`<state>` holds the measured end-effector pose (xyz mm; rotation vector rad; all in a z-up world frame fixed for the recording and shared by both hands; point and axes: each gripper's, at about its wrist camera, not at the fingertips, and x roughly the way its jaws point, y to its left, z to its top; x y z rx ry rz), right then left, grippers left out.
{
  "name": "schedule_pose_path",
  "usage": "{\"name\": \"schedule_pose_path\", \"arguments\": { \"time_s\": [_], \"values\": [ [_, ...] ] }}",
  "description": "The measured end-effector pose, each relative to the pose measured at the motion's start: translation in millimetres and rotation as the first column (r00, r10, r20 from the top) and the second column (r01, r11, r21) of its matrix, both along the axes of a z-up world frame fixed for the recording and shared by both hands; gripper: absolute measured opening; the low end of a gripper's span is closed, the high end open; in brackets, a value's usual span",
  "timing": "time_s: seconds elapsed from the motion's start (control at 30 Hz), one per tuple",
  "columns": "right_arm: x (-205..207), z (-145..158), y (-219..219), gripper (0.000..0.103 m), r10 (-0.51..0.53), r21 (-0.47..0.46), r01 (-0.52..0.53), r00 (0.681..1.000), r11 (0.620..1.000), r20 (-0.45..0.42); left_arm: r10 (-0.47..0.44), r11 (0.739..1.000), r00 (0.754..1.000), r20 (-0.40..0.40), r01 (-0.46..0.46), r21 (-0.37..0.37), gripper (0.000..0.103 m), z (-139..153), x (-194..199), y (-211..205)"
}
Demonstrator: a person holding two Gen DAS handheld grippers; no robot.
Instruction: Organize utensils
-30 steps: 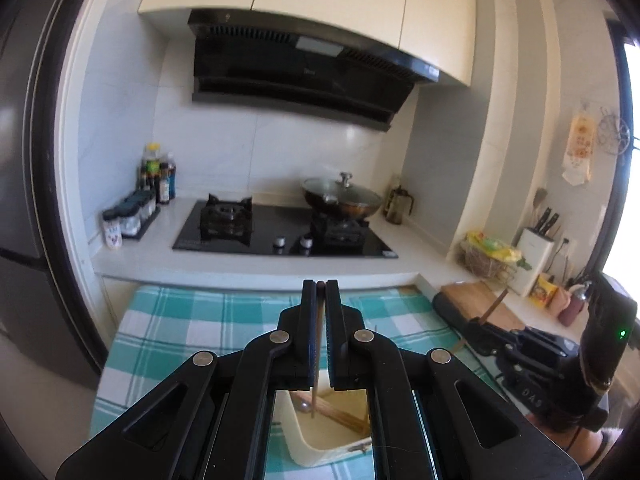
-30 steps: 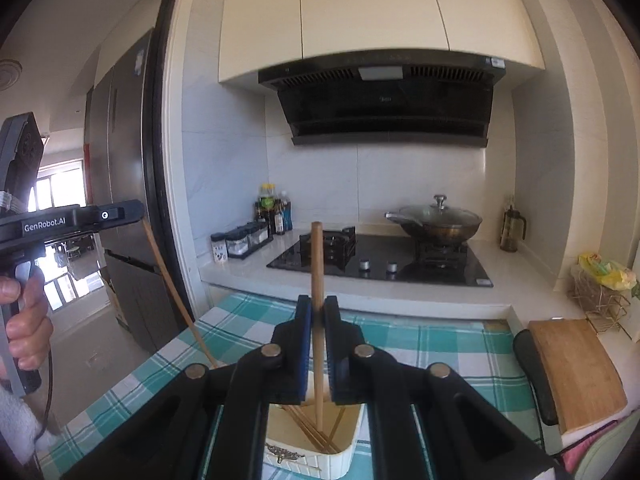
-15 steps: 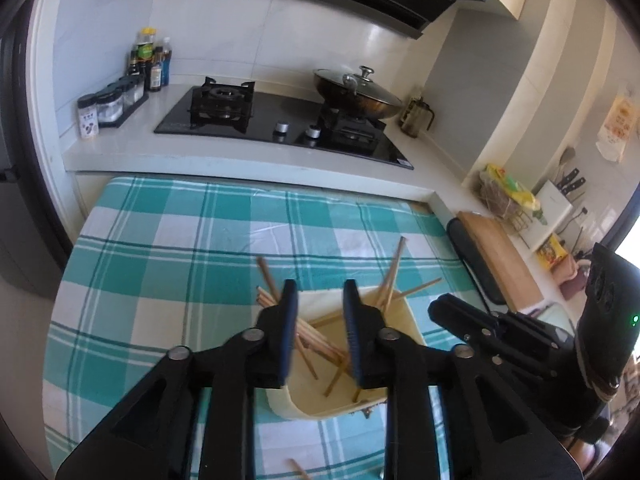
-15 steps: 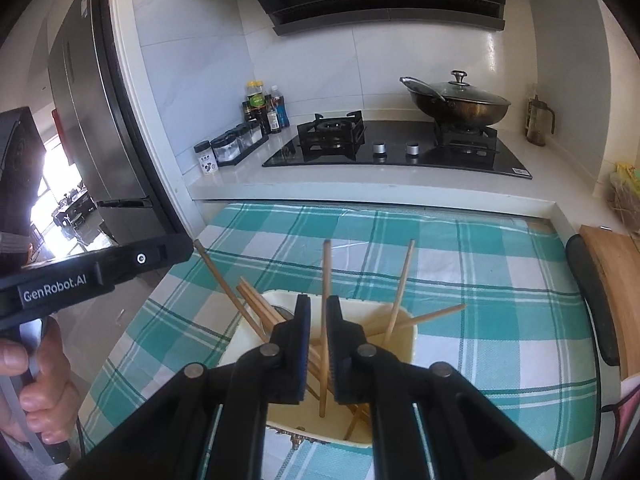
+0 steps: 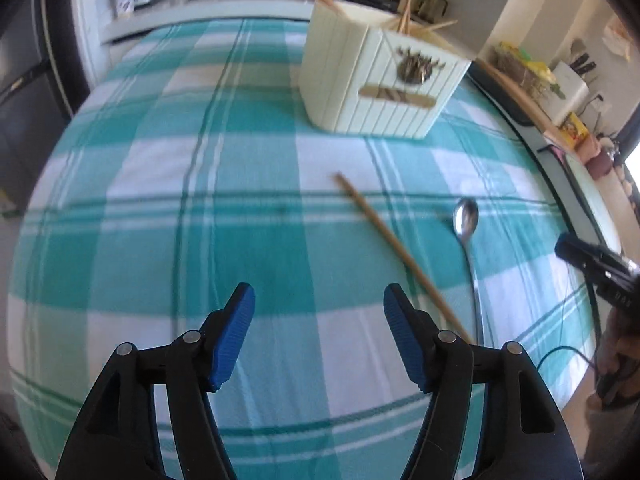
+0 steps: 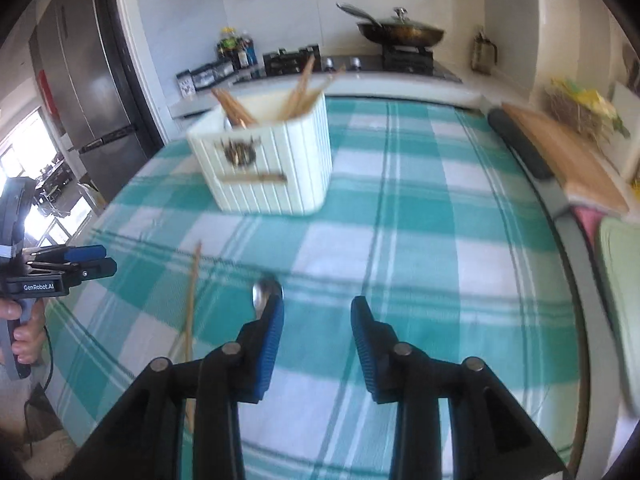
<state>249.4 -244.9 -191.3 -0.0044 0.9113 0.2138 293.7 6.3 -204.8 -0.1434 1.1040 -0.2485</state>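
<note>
A cream ribbed utensil holder [image 5: 376,76] stands on the teal checked tablecloth [image 5: 200,216] and holds several wooden chopsticks [image 5: 404,20]. It also shows in the right wrist view [image 6: 268,164]. A loose chopstick [image 5: 396,248] and a metal spoon [image 5: 466,224] lie on the cloth in front of it. My left gripper [image 5: 318,320] is open and empty, low over the cloth left of the chopstick. My right gripper [image 6: 318,328] is open and empty, its left finger just over the spoon's bowl [image 6: 266,294]; the chopstick [image 6: 191,300] lies to its left.
A cutting board [image 6: 568,160] and a dark pad lie at the table's right edge. Behind is the counter with a stove, a lidded wok [image 6: 400,32] and spice jars [image 6: 208,76]. A fridge [image 6: 80,92] stands at the left.
Both grippers let go of their chopsticks into the holder, opened wide, and dropped back low toward the near side of the table, now facing the loose chopstick and spoon.
</note>
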Motion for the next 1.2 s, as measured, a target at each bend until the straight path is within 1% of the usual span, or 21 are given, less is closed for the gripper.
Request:
{"name": "schedule_pose_path", "arguments": {
  "time_s": [0.07,0.1,0.17,0.23,0.33,0.37,0.4,0.43,0.5,0.63,0.7,0.77,0.8,0.87,0.93,0.97,1.0,1.03,1.07,1.1,1.2],
  "values": [
    [-19.2,-24.2,-5.7,0.035,-0.030,0.038,0.032,0.998,0.999,-0.058,0.048,0.996,0.998,-0.039,-0.051,-0.074,0.068,-13.2,-9.4,-6.6],
    [-25.6,-32.2,-6.9,0.035,-0.029,0.062,0.034,0.997,0.998,-0.077,0.074,0.992,0.996,-0.047,-0.078,-0.098,0.069,-16.0,-10.2,-12.2],
    [-33.8,-41.2,-1.8,0.035,-0.006,0.091,0.014,0.996,0.996,-0.089,0.091,0.991,0.995,-0.046,-0.095,-0.092,0.069,-17.1,-6.0,-25.0],
    [-34.0,-45.5,9.8,0.035,0.023,0.097,-0.014,0.995,0.995,-0.099,0.074,0.995,0.997,-0.036,-0.076,-0.066,0.069,-20.7,0.0,-43.3],
    [-27.8,-52.9,30.0,0.035,0.065,0.103,-0.055,0.993,0.993,-0.101,0.084,0.996,0.996,-0.013,-0.084,-0.020,0.070,-26.1,9.5,-66.8],
    [-23.9,-56.9,35.9,0.035,0.068,0.101,-0.058,0.992,0.993,-0.103,0.086,0.996,0.996,-0.002,-0.086,0.002,0.072,-27.6,12.4,-73.8],
    [-19.9,-59.8,40.1,0.034,0.068,0.103,-0.057,0.992,0.993,-0.108,0.089,0.995,0.996,0.026,-0.090,0.038,0.074,-27.6,13.7,-80.5],
    [-16.5,-62.6,43.4,0.032,0.065,0.104,-0.053,0.991,0.993,-0.114,0.089,0.993,0.995,0.040,-0.092,0.075,0.075,-29.2,17.2,-87.3],
    [-14.0,-65.0,46.7,0.032,0.054,0.098,-0.042,0.992,0.994,-0.118,0.074,0.988,0.996,0.057,-0.082,0.132,0.075,-30.2,19.7,-95.8],
    [-15.2,-67.2,44.4,0.032,0.045,0.088,-0.033,0.990,0.996,-0.132,0.013,0.980,0.997,0.074,-0.028,0.199,0.075,-32.6,12.8,-96.2],
    [-13.8,-68.2,46.1,0.032,0.049,0.082,-0.038,0.989,0.996,-0.138,-0.010,0.980,0.997,0.079,-0.006,0.201,0.076,-32.1,7.0,-88.2],
    [-12.8,-69.6,52.7,0.032,0.060,0.079,-0.050,0.988,0.996,-0.142,-0.013,0.978,0.997,0.072,-0.002,0.206,0.075,-31.8,3.6,-79.5],
    [-12.3,-70.4,57.3,0.032,0.063,0.073,-0.054,0.988,0.996,-0.141,-0.011,0.978,0.998,0.066,-0.003,0.206,0.074,-31.8,2.9,-74.9],
    [-11.0,-73.4,66.8,0.032,0.072,0.054,-0.065,0.987,0.996,-0.141,-0.001,0.979,0.998,0.055,-0.010,0.205,0.073,-32.6,2.4,-66.7],
    [-9.6,-77.2,78.6,0.032,0.086,0.017,-0.084,0.987,0.996,-0.135,0.009,0.980,0.999,0.049,-0.019,0.199,0.073,-32.6,0.1,-60.0],
    [-9.7,-78.7,85.8,0.032,0.098,-0.024,-0.102,0.988,0.994,-0.122,0.006,0.980,0.999,0.050,-0.015,0.199,0.073,-32.4,-1.5,-58.4],
    [-10.6,-79.5,93.3,0.030,0.112,-0.085,-0.121,0.989,0.989,-0.099,0.001,0.979,0.999,0.051,-0.011,0.204,0.073,-32.4,-3.1,-57.9],
    [-11.7,-80.7,100.2,0.021,0.128,-0.151,-0.139,0.988,0.979,-0.082,-0.005,0.978,0.999,0.053,-0.006,0.208,0.073,-32.6,-4.7,-57.2],
    [-13.0,-80.5,103.7,0.015,0.137,-0.196,-0.147,0.988,0.969,-0.063,-0.009,0.978,0.999,0.053,-0.002,0.208,0.073,-32.9,-5.7,-56.3],
    [-12.9,-79.7,103.3,0.013,0.132,-0.218,-0.142,0.989,0.966,-0.060,-0.010,0.978,0.999,0.051,-0.001,0.207,0.073,-32.9,-6.9,-54.7],
    [-9.7,-77.5,84.2,0.008,0.078,-0.220,-0.093,0.994,0.971,-0.078,-0.010,0.979,0.999,0.050,-0.001,0.204,0.073,-32.8,-9.9,-48.9]
  ]
}}
